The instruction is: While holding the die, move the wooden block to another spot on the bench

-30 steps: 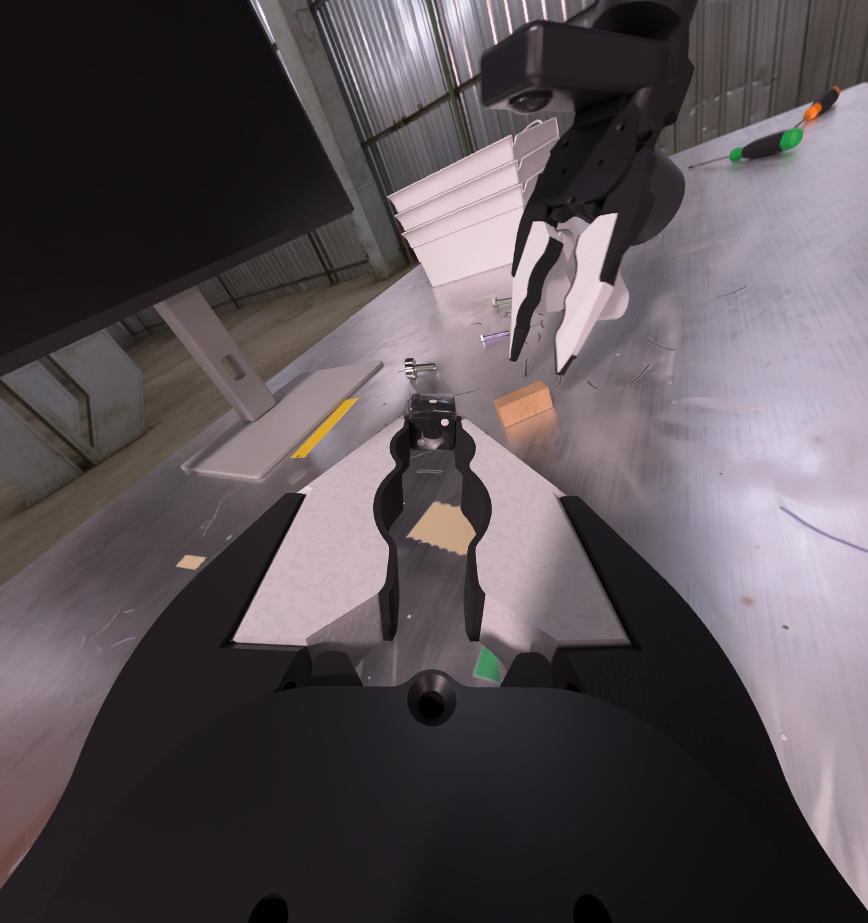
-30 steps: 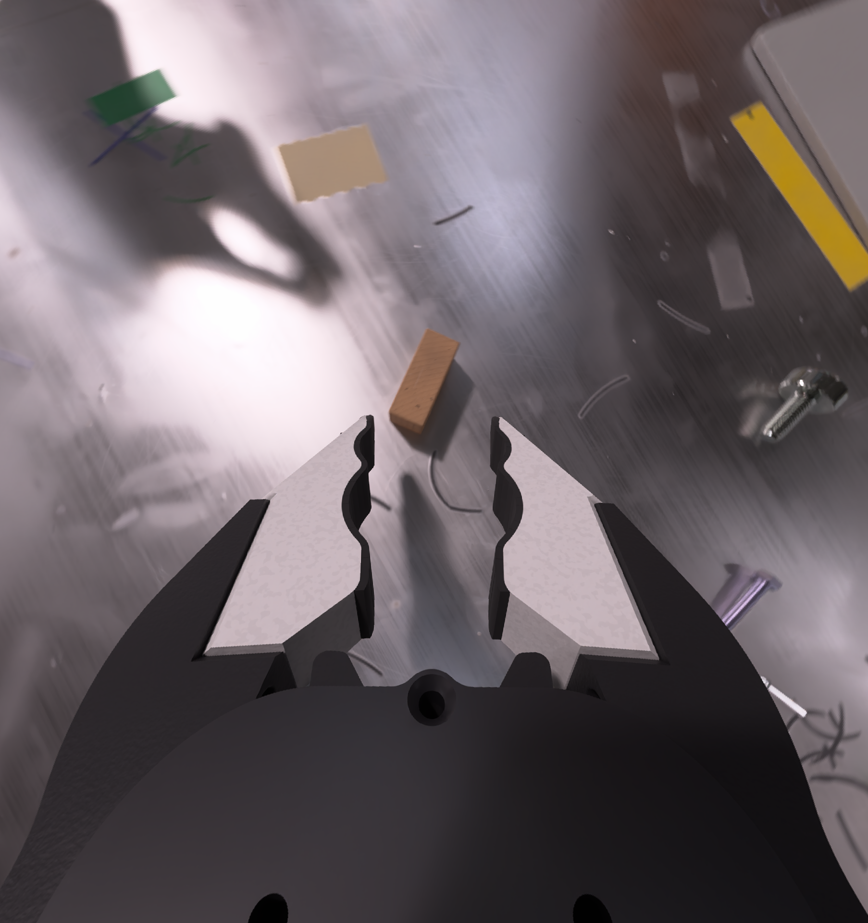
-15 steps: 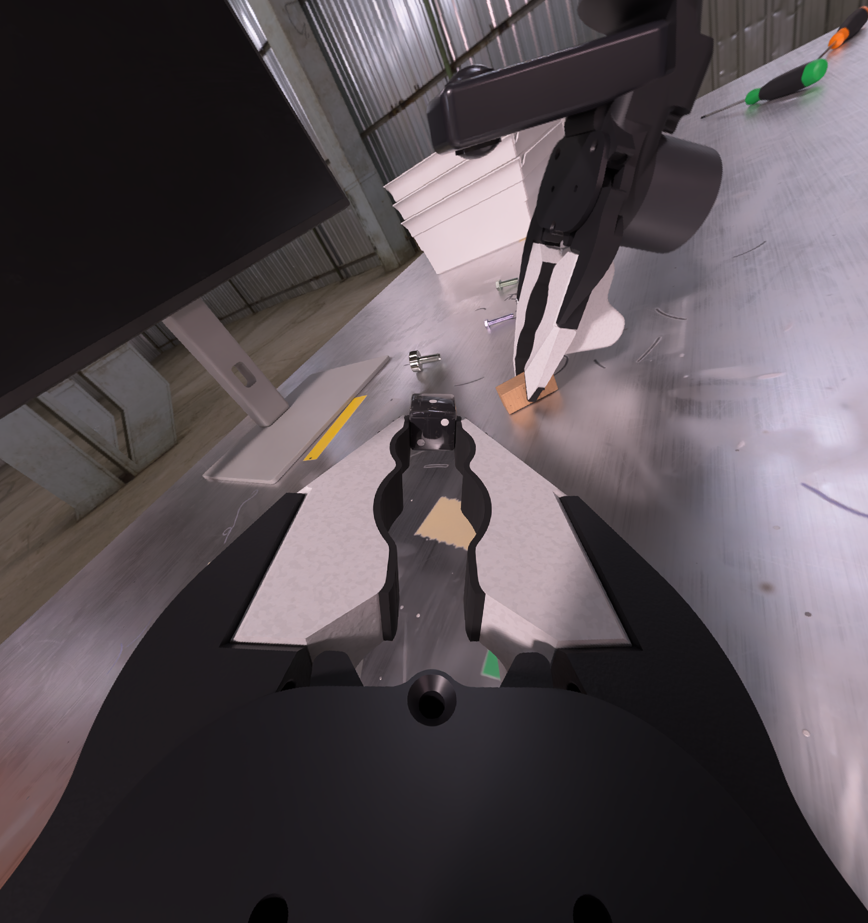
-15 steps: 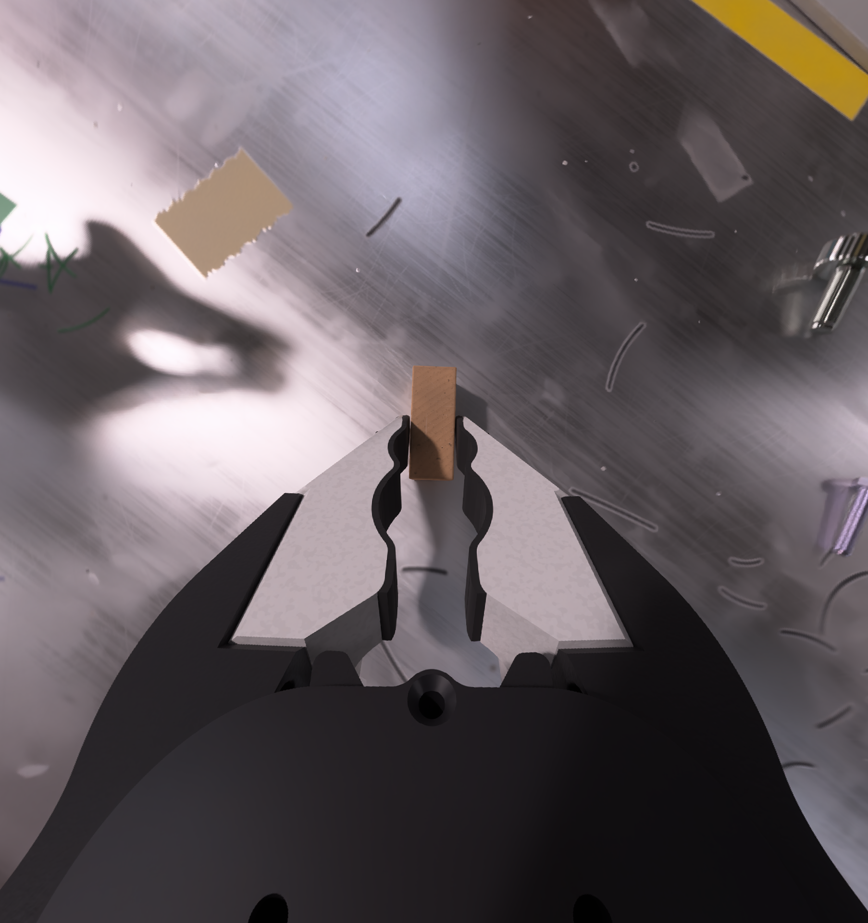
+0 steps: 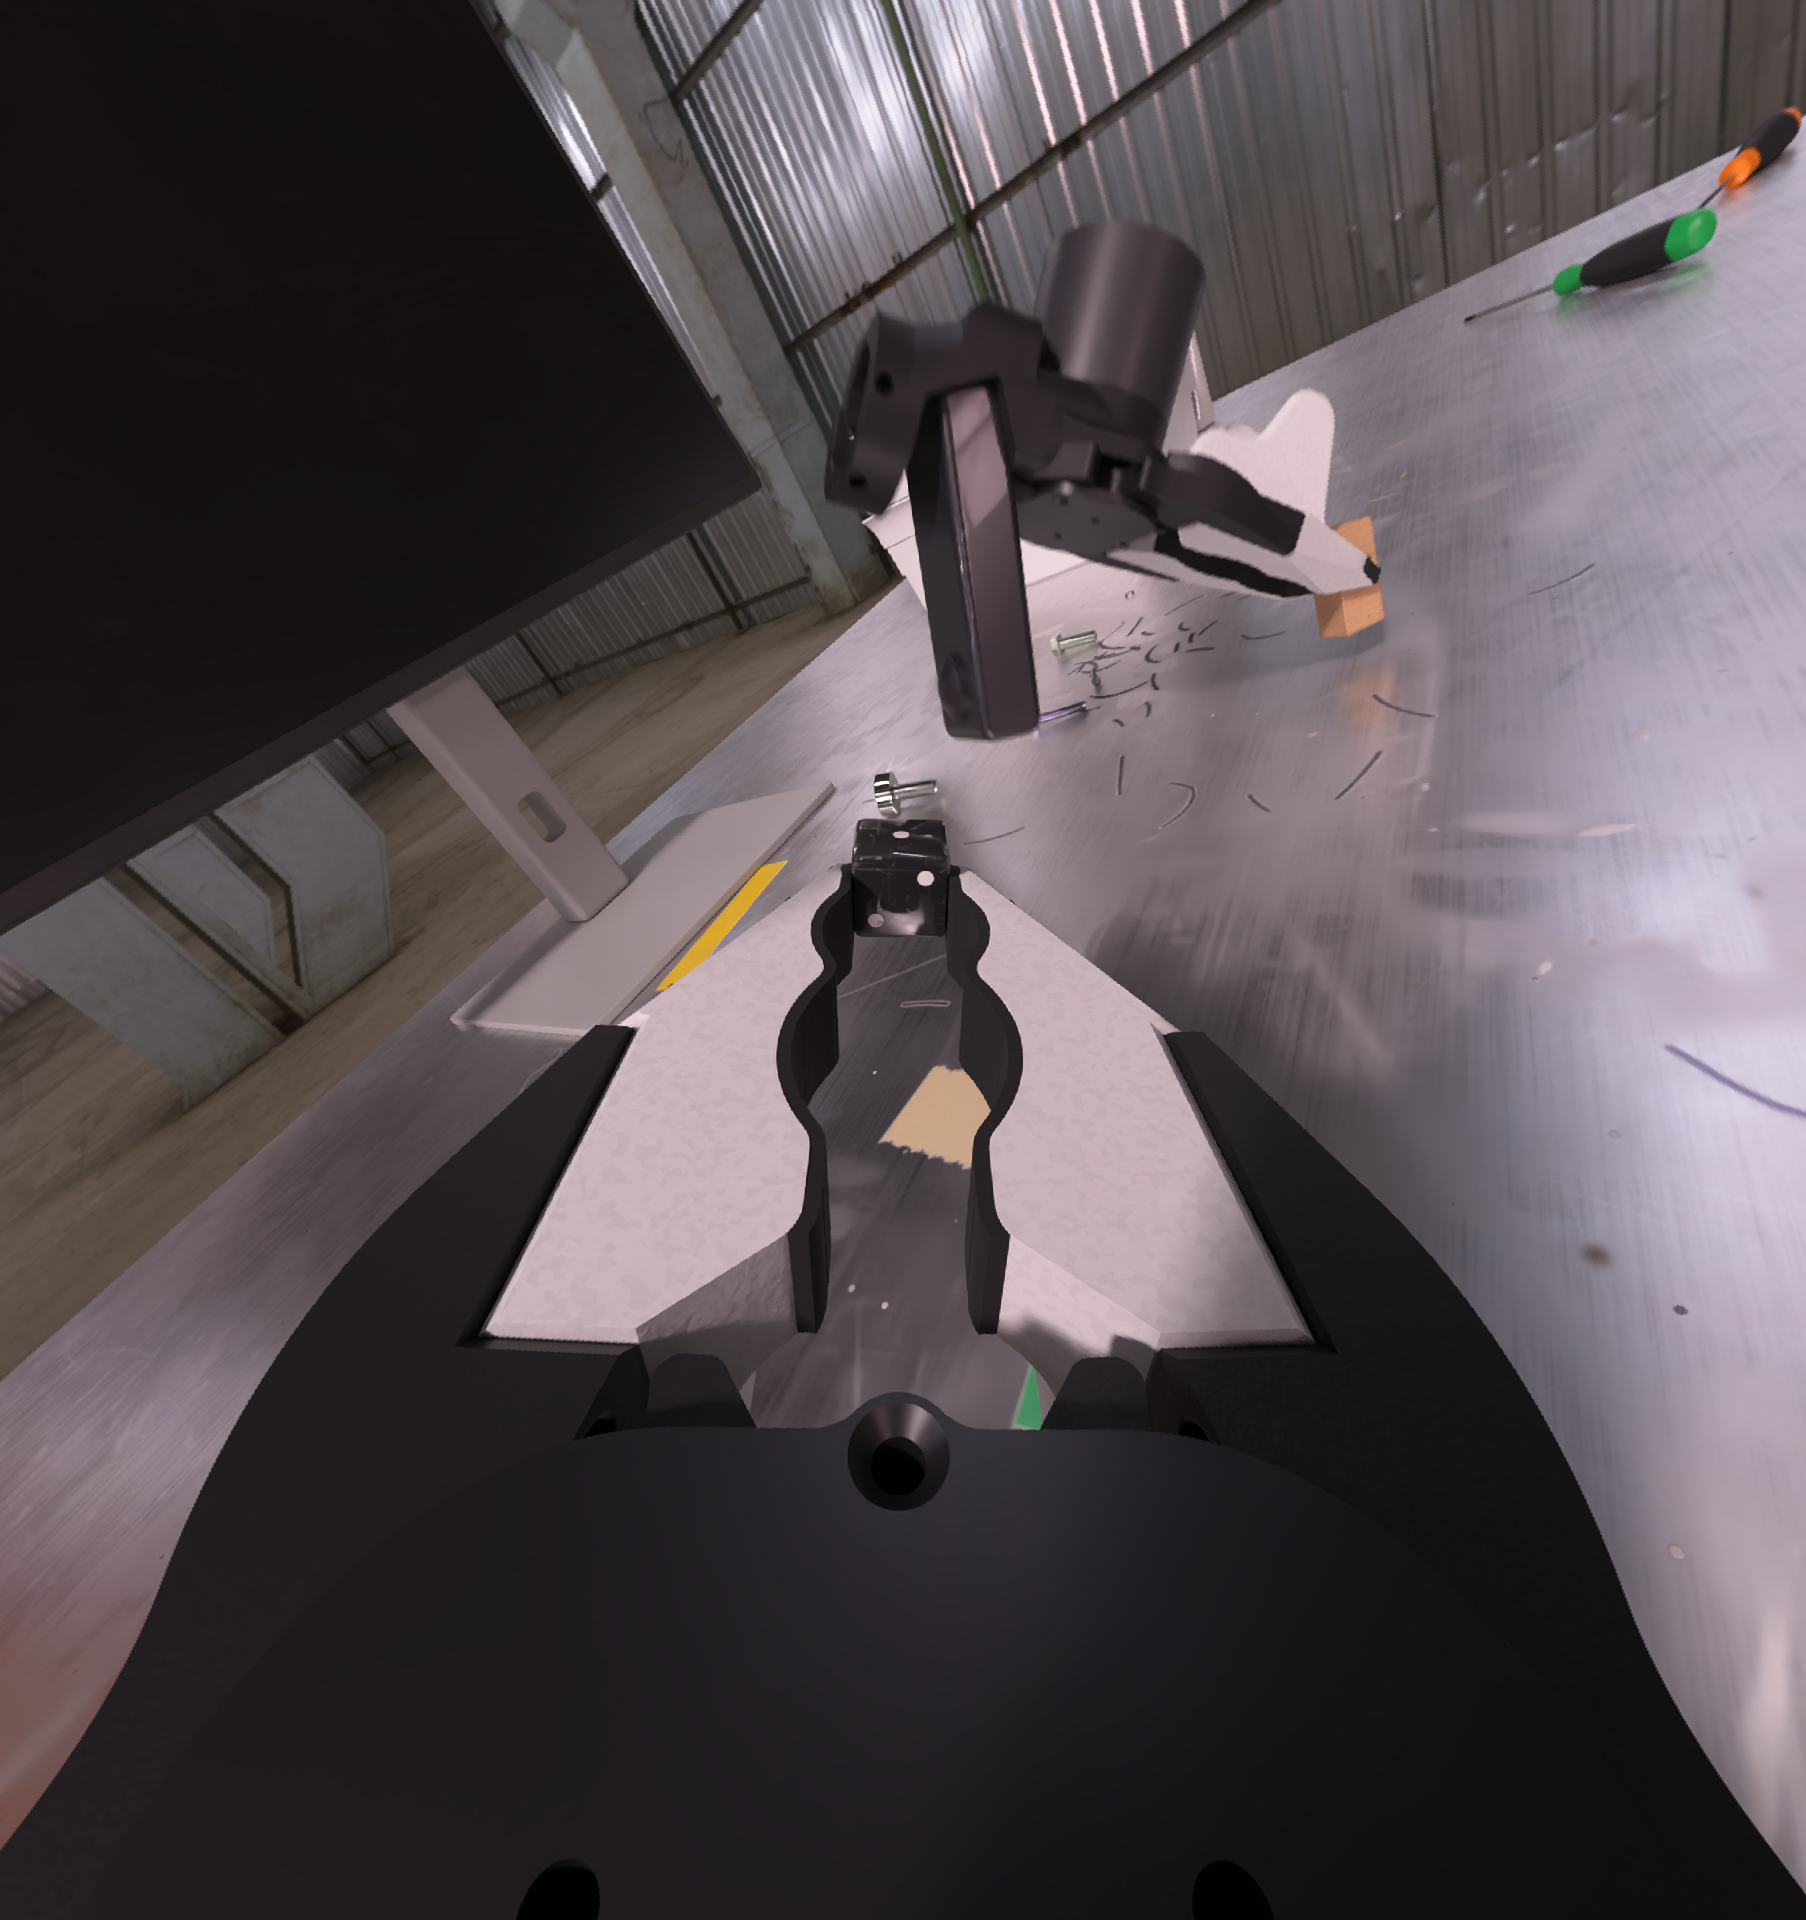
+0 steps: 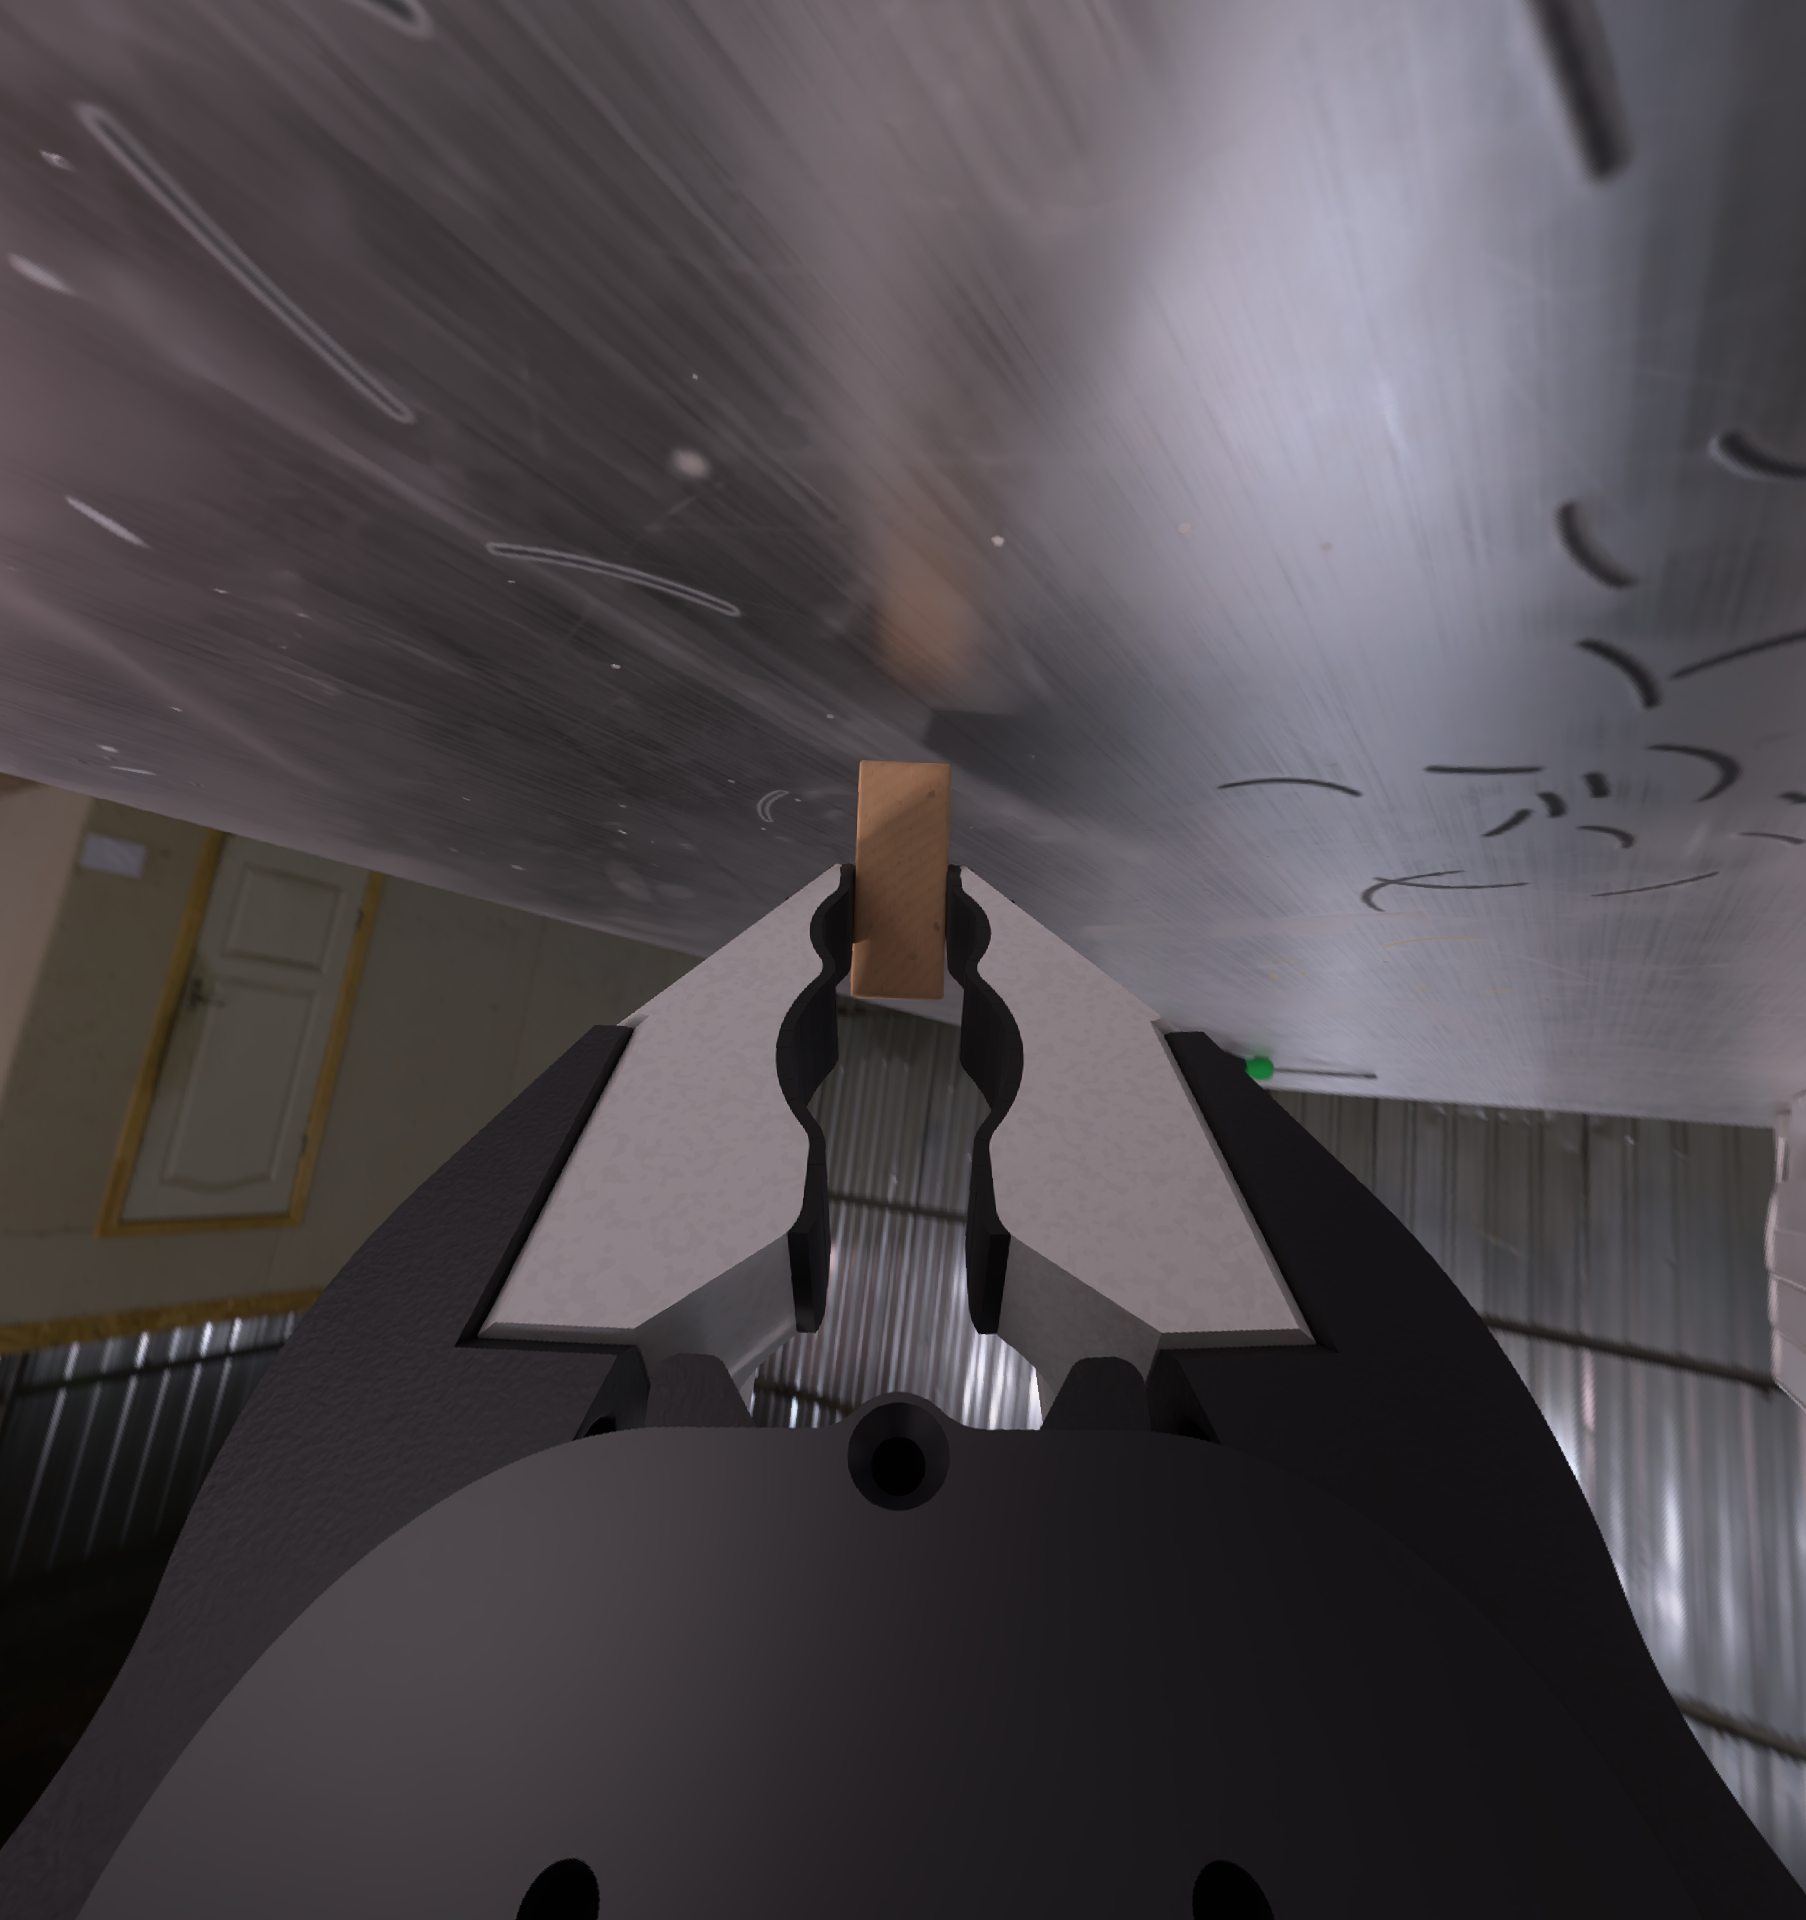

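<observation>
Since half a second ago the right gripper point(image 5: 1346, 566) has lifted the wooden block point(image 5: 1351, 608) off the bench point(image 5: 1501, 935) and swung toward its far edge, fingertips clamped on it; the left gripper point(image 5: 899, 883) pinches the black die point(image 5: 899, 878) above the monitor-side edge

The left wrist view looks low along the left gripper point(image 5: 899, 904) across the bench point(image 5: 1501, 935) toward its far edge, taking in the right gripper point(image 5: 1335, 566). The right wrist view, seemingly rolled upside down, faces the bench point(image 6: 878, 364) closely. Both show the wooden block point(image 5: 1351, 597) point(image 6: 901, 894).
</observation>
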Controlling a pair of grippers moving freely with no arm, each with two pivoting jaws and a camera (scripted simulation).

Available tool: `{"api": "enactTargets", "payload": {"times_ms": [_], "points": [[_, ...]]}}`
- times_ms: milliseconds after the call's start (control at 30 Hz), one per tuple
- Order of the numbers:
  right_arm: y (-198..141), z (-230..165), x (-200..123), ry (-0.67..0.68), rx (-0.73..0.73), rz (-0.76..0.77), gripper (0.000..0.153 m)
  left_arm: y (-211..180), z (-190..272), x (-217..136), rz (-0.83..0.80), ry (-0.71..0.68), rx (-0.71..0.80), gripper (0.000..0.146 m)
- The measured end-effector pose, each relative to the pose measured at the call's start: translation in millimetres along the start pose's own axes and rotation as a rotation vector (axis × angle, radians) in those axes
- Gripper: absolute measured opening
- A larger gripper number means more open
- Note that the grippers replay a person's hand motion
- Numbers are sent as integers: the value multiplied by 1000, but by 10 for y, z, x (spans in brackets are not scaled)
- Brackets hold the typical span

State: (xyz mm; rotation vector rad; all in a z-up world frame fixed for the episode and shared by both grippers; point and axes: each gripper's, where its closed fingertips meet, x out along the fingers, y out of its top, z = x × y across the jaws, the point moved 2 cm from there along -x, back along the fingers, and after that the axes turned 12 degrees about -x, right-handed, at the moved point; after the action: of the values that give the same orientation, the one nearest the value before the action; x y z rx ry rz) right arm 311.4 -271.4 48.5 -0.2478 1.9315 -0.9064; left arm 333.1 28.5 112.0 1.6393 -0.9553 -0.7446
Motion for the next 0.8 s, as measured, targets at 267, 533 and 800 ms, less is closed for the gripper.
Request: {"api": "enactTargets", "payload": {"times_ms": [267, 533, 800], "points": [[208, 38, -32, -63, -38, -39, 17, 19, 28, 0, 4, -5, 25, 16], [320, 94, -242, -168, -17, 150, 45, 13, 34, 2, 0, 4, 45, 16], [147, -129, -594, -444, 19, 838, 45, 7, 78, 19, 31, -8, 1, 16]]}}
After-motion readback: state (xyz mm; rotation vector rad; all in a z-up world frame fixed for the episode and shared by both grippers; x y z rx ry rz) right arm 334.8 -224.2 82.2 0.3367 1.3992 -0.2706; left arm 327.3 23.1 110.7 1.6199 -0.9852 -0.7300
